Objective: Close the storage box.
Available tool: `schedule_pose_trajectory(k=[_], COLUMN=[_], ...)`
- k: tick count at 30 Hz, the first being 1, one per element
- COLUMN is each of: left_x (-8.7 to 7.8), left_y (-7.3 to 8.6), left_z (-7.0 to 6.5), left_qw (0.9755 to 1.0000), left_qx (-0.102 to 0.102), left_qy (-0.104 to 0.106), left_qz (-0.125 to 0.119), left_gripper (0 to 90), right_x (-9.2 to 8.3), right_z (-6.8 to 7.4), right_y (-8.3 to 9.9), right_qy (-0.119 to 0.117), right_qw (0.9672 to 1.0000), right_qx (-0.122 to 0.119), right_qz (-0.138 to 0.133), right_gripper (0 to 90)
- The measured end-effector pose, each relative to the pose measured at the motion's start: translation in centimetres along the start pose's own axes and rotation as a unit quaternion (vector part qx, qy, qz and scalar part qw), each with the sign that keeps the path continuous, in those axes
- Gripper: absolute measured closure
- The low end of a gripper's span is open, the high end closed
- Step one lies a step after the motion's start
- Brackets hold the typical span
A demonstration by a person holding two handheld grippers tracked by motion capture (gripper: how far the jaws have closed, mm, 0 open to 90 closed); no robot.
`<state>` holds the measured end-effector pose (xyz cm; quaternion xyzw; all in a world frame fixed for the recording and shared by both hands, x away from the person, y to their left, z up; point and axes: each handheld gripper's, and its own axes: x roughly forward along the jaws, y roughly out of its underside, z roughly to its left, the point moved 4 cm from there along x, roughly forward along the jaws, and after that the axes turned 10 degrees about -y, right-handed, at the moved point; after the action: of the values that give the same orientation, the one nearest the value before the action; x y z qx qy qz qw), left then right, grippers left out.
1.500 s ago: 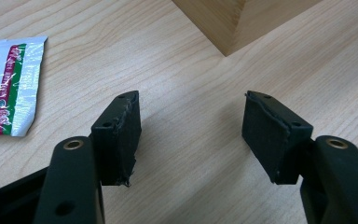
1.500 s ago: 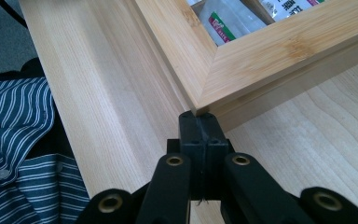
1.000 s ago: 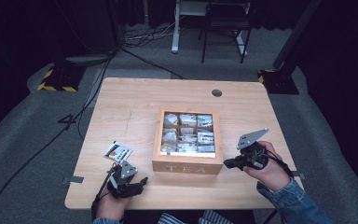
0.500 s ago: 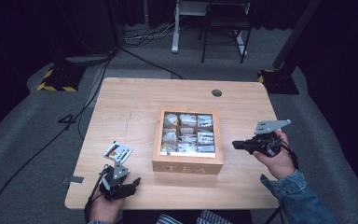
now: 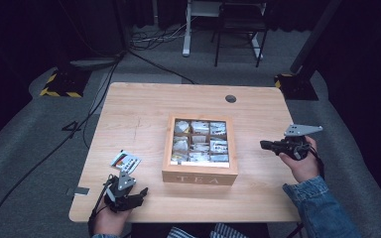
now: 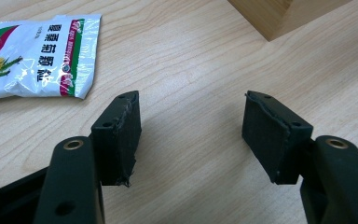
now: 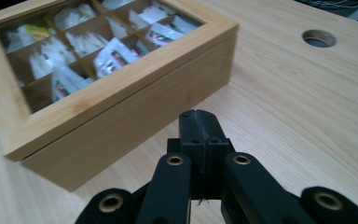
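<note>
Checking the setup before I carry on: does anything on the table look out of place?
One tea sachet lies loose on the table, left of the wooden tea box, while the rest sit in its compartments. The box looks square and shut; nothing is spilled.

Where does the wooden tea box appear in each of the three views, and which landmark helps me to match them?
High view: tea box at the table's middle, the lettered side toward the person.
Left gripper view: one corner of it at the top edge, right of centre.
Right gripper view: it fills the upper left, compartments of sachets visible.
Shared landmark: the box itself; the round table hole also links two views.
</note>
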<state>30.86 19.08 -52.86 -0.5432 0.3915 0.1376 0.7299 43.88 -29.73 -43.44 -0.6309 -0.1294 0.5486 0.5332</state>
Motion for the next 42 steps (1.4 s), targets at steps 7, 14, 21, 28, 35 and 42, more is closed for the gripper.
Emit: schedule_pose_trajectory(k=[7,14,21,28,35,42], left_x=[0.1,0.1,0.2,0.4,0.5,0.6], left_y=[0.0,0.0,-0.1,-0.3,-0.3,-0.3], left_z=[0.1,0.1,0.1,0.0,-0.1,0.0], left_qw=[1.0,1.0,1.0,1.0,0.9999,0.9998], left_qx=[-0.002,-0.004,-0.006,-0.008,-0.011,-0.01], left_qy=[-0.002,-0.004,-0.004,-0.002,-0.003,-0.004], left_qz=[-0.003,-0.003,-0.005,-0.005,-0.01,-0.015], left_gripper=[38.2,38.1,37.9,37.5,37.3,37.1], right_x=[0.4,1.3,2.1,3.2,3.9,4.3], right_z=[-1.9,-3.3,-3.7,-4.1,-4.3,-4.8], right_y=[1.7,3.5,4.5,5.9,6.8,7.5], right_qy=[0.023,0.04,0.053,0.066,0.081,0.098], right_qw=[0.9997,0.9992,0.9984,0.9974,0.996,0.9944], right_qx=[0.01,0.009,-0.001,0.002,0.002,0.016], right_qz=[-0.002,0.005,0.018,0.03,0.038,0.034], right_gripper=[90.0,90.0,90.0,88.1,85.8,78.2])
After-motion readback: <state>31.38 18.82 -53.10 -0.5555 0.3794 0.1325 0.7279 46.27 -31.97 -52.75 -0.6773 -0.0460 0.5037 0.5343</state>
